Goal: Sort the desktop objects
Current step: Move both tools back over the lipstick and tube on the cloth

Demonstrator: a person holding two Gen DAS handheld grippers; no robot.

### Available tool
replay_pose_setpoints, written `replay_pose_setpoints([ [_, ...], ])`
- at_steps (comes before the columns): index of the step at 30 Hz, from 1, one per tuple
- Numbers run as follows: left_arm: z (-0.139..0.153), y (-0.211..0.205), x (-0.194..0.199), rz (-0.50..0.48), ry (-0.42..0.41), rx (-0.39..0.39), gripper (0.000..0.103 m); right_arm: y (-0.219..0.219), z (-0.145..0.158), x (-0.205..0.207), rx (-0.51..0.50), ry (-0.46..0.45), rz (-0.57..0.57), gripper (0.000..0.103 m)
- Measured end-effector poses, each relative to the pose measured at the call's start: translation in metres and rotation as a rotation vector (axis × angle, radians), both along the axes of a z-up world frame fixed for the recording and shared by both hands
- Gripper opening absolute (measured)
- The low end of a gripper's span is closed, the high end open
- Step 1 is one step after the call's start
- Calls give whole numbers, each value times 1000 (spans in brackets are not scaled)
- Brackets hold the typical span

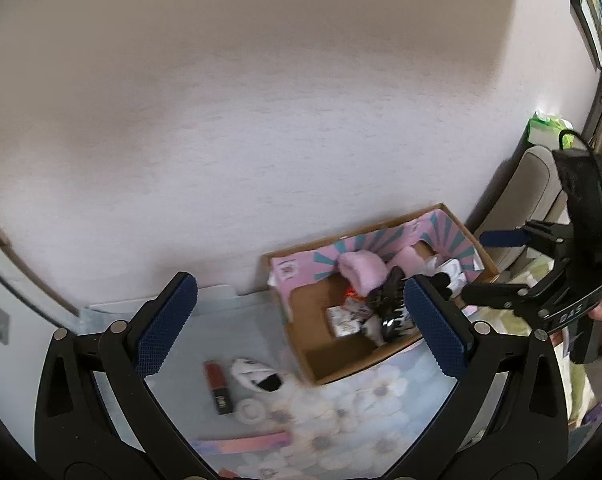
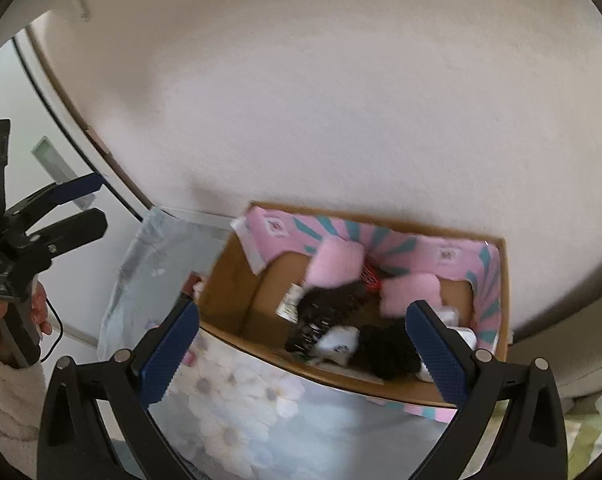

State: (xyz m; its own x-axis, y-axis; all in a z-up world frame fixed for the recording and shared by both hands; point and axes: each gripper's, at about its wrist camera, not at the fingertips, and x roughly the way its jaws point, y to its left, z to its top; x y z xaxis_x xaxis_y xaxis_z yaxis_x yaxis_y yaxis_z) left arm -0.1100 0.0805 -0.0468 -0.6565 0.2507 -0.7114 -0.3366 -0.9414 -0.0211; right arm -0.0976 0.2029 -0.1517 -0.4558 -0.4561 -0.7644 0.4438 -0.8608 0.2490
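A cardboard box (image 1: 333, 364) with a pink and teal lining stands against the wall and holds pink fluffy items (image 1: 361, 272), a black hair claw (image 1: 389, 304) and small packets. It also shows in the right wrist view (image 2: 237, 304). My left gripper (image 1: 301, 328) is open and empty above the table, left of the box. On the table near it lie a red lipstick (image 1: 217, 384), a black-and-white sock (image 1: 257, 374), a white round tape roll (image 1: 251, 410) and a pink flat strip (image 1: 245, 444). My right gripper (image 2: 301, 352) is open and empty over the box's front edge.
A floral cloth (image 2: 241, 408) covers the table. The wall runs right behind the box. A beige chair back (image 1: 529, 200) and a green tissue box (image 1: 547, 128) are at the right. A white door (image 2: 17, 92) is at the left.
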Motion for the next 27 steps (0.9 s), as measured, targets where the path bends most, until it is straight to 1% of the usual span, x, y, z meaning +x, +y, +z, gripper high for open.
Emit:
replay_pose_setpoints([
  [2, 5, -14, 5, 10, 9, -5, 103, -8, 5, 2, -22, 6, 8, 103],
  [5, 8, -31, 10, 28, 0, -7, 103, -24, 10, 7, -39, 8, 7, 103],
  [9, 12, -65, 17, 78, -8, 4, 103, -48, 13, 14, -29, 27, 26, 103],
  [14, 9, -104, 20, 122, -26, 18, 103, -86, 18, 34, 6, 93, 93, 103],
  [16, 4, -119, 22, 115, -40, 25, 103, -106, 18, 44, 29, 104, 132, 103],
  [17, 1, -124, 22, 108, -51, 28, 103, -112, 16, 46, 47, 88, 146, 103],
  [18, -2, -127, 24, 105, -57, 28, 103, -121, 13, 48, 69, 50, 158, 103],
  [19, -6, -132, 24, 100, -65, 26, 103, -127, 10, 49, 74, 40, 159, 103],
  [23, -25, -145, 25, 74, -97, 24, 103, -148, -1, 61, 126, 78, 120, 103],
  [27, -43, -155, 22, 44, -136, 54, 103, -166, -21, 70, 158, 52, 127, 103],
])
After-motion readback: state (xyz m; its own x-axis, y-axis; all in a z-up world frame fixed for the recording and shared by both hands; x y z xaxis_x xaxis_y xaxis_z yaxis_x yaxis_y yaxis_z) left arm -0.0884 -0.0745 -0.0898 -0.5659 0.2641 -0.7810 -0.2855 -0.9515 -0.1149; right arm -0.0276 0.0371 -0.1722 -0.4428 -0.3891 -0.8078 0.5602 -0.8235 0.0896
